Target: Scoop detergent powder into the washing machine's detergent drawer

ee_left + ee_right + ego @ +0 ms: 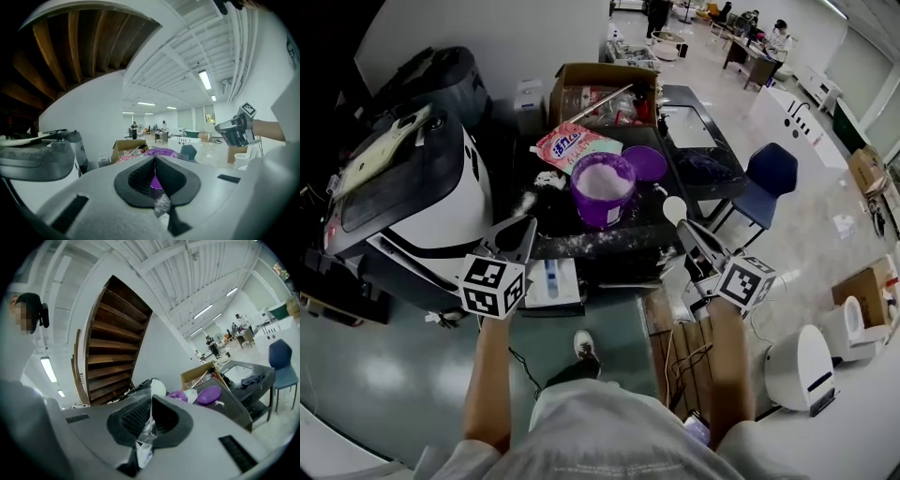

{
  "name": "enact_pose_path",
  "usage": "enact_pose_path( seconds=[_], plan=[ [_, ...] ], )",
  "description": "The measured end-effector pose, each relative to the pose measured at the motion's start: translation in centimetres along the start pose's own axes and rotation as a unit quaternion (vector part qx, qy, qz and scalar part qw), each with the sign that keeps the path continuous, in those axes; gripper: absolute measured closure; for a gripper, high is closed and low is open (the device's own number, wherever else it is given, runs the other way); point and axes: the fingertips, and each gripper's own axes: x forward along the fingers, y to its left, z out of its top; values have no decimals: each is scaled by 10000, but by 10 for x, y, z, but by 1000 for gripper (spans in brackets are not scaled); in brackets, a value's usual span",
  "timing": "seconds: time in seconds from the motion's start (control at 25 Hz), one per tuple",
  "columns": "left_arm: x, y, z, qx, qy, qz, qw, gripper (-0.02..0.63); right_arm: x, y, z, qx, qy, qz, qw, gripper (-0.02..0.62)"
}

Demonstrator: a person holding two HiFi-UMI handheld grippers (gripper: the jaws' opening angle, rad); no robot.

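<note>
A purple tub point(603, 187) full of white powder stands on the dark table point(581, 246), and it shows past the left jaws as the purple tub point(161, 151). The white washing machine point(412, 187) is at the left. A white tray with a blue insert, apparently the drawer point(551, 279), lies below the table's front edge. My right gripper point(689, 230) is shut on the handle of a white scoop point(674, 208), right of the tub; the scoop bowl point(158, 387) sticks up past the jaws of my right gripper point(151, 404). My left gripper point(520, 230) hovers by the drawer, shut and holding nothing point(154, 161).
A purple lid point(649, 162) and a pink detergent bag point(572, 145) lie by the tub, with an open cardboard box point(600, 89) behind. Spilled powder dusts the table. A blue chair point(769, 173) stands at the right. A person's foot point(584, 345) is on the floor below.
</note>
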Motion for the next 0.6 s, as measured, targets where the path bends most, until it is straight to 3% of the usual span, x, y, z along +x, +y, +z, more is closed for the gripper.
enact_pose_path(
  seconds=[0.32,0.6],
  plan=[
    [-89,-45,-20,-233,29,111,9997,595,-78,36,-37,75,-8,-85,9999,584],
    [-147,-60,-33,-329,97,295,9990,595,-107,70,-58,40,49,40,10000,584]
  ],
)
